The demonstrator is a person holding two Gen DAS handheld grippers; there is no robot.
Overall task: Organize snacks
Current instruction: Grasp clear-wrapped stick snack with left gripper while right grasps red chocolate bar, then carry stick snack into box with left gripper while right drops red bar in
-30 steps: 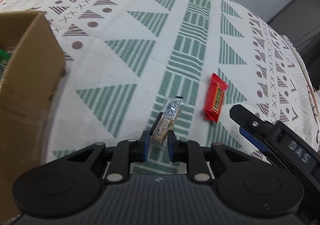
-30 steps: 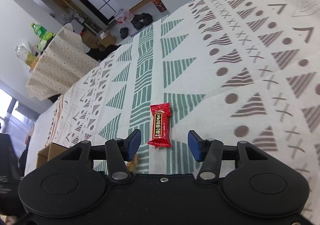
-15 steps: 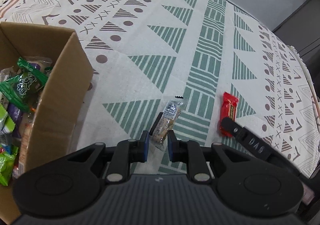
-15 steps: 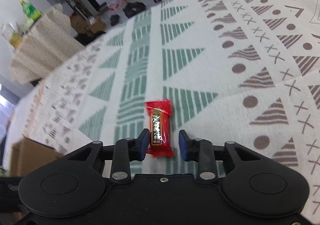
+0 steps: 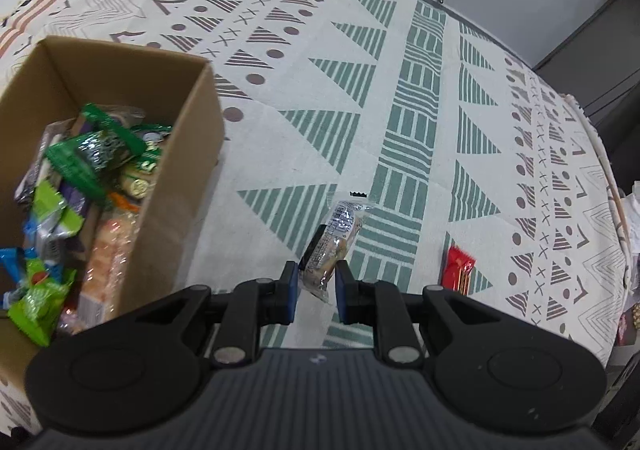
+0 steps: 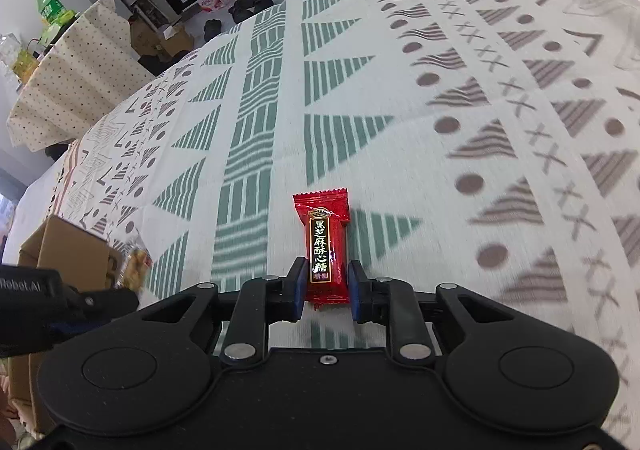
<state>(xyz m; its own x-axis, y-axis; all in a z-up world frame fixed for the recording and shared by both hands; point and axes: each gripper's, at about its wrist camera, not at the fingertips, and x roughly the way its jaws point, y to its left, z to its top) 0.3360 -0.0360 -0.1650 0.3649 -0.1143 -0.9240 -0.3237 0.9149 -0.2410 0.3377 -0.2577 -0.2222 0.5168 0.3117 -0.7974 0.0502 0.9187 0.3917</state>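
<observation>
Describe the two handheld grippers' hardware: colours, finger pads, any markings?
Both look alike. The left gripper has a matte black body with two round housings, black linkage arms with silver pivot pins, blue pads on its fingers, and a ribbed grey centre panel. The right gripper has the same black frame and blue pads, with a smooth black centre and one screw. White lettering marks the left gripper's side in the right view.

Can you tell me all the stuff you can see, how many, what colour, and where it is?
Cardboard box: one, brown, left on the cloth, open.
Packets in the box: many, mostly green, some blue and orange.
Clear-wrapped biscuit snack: one, tan inside, between the left gripper's pads.
Red candy packet: one, gold lettering, between the right gripper's pads.
Patterned tablecloth: one, cream with green and brown shapes, under everything.
Green bottle: one, on a far dotted table.
Left gripper: one, black, blue pads, shut on the biscuit snack.
Right gripper: one, black, just closed on the candy.
</observation>
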